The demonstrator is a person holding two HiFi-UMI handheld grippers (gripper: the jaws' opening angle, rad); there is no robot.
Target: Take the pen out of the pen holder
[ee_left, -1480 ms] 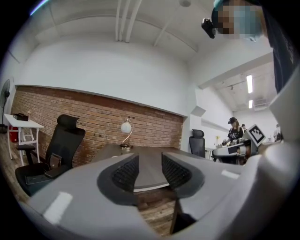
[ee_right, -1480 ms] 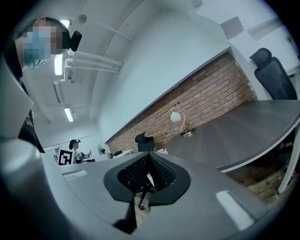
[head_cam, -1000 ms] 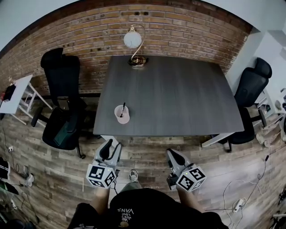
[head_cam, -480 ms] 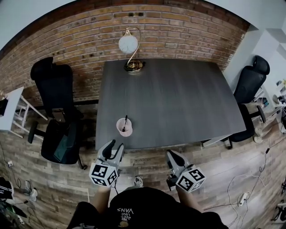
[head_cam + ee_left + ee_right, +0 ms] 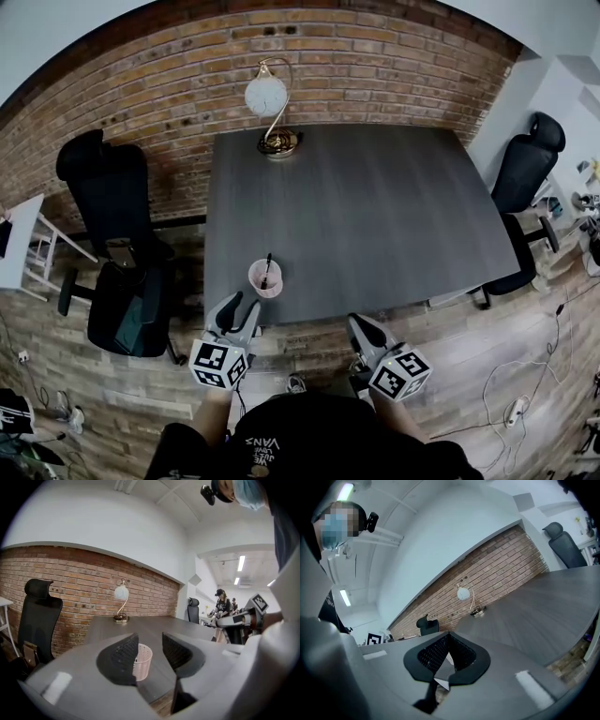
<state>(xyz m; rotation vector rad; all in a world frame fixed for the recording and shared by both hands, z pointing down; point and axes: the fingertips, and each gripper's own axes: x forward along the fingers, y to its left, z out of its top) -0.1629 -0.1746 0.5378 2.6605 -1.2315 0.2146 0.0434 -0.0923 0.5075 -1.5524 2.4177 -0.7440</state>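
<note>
A pink mesh pen holder (image 5: 265, 278) stands near the front left edge of the dark grey table (image 5: 375, 216). A black pen (image 5: 267, 267) sticks up out of it. My left gripper (image 5: 240, 310) hovers just short of the table edge, a little in front of the holder, and it is open. In the left gripper view the pen holder (image 5: 142, 661) shows between the spread jaws of the left gripper (image 5: 150, 645), still apart from them; the pen does not show there. My right gripper (image 5: 360, 327) hangs off the table's front edge, shut and empty (image 5: 449, 635).
A desk lamp (image 5: 268, 99) with a white globe stands at the table's back left by the brick wall. Black office chairs stand left of the table (image 5: 120, 234) and at its right (image 5: 528, 169). Cables lie on the wooden floor (image 5: 511, 408).
I have moved closer to the table. The pen holder now lies nearer my left gripper. Both grippers keep the same jaw states.
</note>
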